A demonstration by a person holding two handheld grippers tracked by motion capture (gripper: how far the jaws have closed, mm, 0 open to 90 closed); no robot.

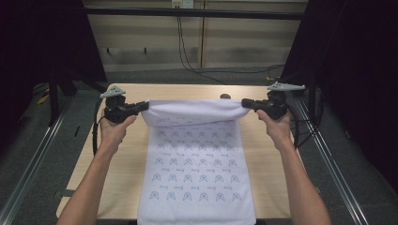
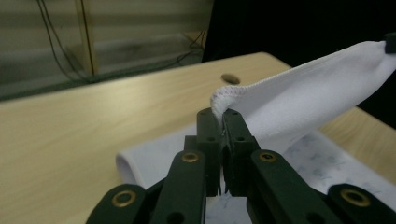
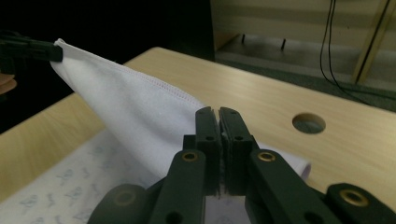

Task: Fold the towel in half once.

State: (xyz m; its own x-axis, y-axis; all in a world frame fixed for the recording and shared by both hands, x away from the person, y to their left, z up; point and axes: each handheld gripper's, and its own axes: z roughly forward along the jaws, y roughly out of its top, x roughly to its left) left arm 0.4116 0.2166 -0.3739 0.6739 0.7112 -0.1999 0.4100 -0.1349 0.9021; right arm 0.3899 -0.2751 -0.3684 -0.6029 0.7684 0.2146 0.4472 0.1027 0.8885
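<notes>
Where both jaws pinch it, cloth [image 1: 195, 110] edge taut above table [image 1: 267, 154].

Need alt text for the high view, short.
A person's two grippers, the left gripper and the right gripper, each pinch a far corner of a white patterned cloth, holding its far edge lifted and folded toward the person. The rest of it lies flat on a light wooden table, with both forearms reaching in from below.

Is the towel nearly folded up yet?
Not yet. Done: the left gripper and right gripper have each pinched a far corner of the white cloth and lifted that edge off the table. In hand: holding it stretched between them. Left: bringing it over the flat part and laying it down.
</notes>
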